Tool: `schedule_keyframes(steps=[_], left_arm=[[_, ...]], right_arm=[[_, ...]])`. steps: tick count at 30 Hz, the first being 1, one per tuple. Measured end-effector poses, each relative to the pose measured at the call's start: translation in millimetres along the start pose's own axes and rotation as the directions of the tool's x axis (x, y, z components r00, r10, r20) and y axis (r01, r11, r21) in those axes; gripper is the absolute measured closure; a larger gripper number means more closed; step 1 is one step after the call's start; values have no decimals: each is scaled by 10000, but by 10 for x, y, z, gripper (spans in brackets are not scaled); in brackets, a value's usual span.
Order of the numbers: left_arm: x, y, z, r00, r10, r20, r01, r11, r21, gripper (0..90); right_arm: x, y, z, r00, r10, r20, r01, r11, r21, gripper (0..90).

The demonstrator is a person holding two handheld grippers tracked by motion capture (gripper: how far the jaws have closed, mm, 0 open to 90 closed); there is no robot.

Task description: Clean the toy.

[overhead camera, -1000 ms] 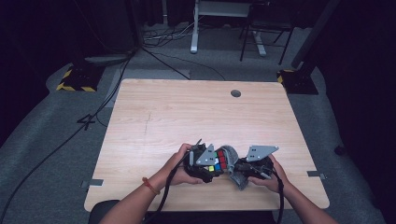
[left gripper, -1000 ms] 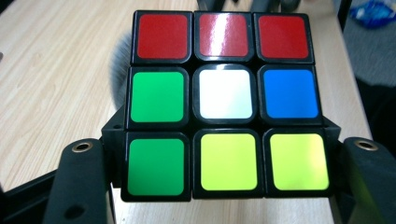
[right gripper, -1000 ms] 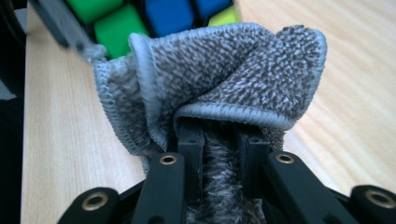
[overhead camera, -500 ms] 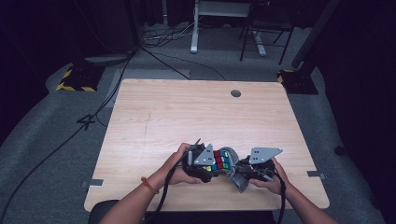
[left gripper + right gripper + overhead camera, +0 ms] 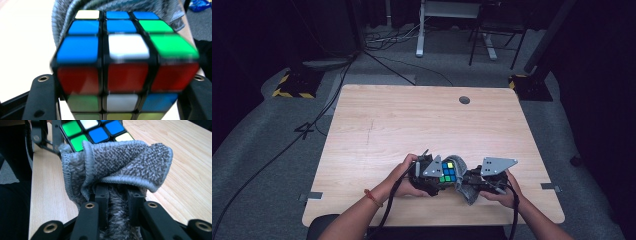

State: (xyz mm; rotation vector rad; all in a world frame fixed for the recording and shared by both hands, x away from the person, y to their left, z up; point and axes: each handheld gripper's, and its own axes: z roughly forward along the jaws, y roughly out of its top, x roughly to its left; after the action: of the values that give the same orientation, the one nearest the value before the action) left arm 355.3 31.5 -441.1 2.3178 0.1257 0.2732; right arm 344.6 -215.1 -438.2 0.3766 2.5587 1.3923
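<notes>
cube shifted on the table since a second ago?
No. In the high view the cube sits at the same spot relative to the table's near edge, between both tools.

tongs (image 5: 117, 195): black jaws, brass rivets | grey plates | wrist: red band (left)

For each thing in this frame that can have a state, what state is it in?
Puzzle cube: scrambled, colours mixed on its faces, held between the left tongs.
Grey cloth: bunched and folded, clamped in the right tongs, pressed against the cube's side.
Left tongs: closed on the cube; jaws have just eased open slightly, cube between them.
Right tongs: shut on the cloth.
Table: bare wood, cable hole at the far edge.
</notes>
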Motion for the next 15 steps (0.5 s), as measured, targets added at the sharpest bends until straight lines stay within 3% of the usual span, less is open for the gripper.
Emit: schedule_keyframes(steps=[11, 15], left_arm=[[18, -6, 36, 9998, -109, 164, 107, 9999, 123, 319], [-2, -7, 53, 10000, -84, 6, 83, 9998, 171, 316]], right_arm=[[14, 35, -39, 9999, 2, 124, 0, 9998, -186, 758], [0, 48, -72, 9998, 106, 158, -99, 9990, -429, 758]])
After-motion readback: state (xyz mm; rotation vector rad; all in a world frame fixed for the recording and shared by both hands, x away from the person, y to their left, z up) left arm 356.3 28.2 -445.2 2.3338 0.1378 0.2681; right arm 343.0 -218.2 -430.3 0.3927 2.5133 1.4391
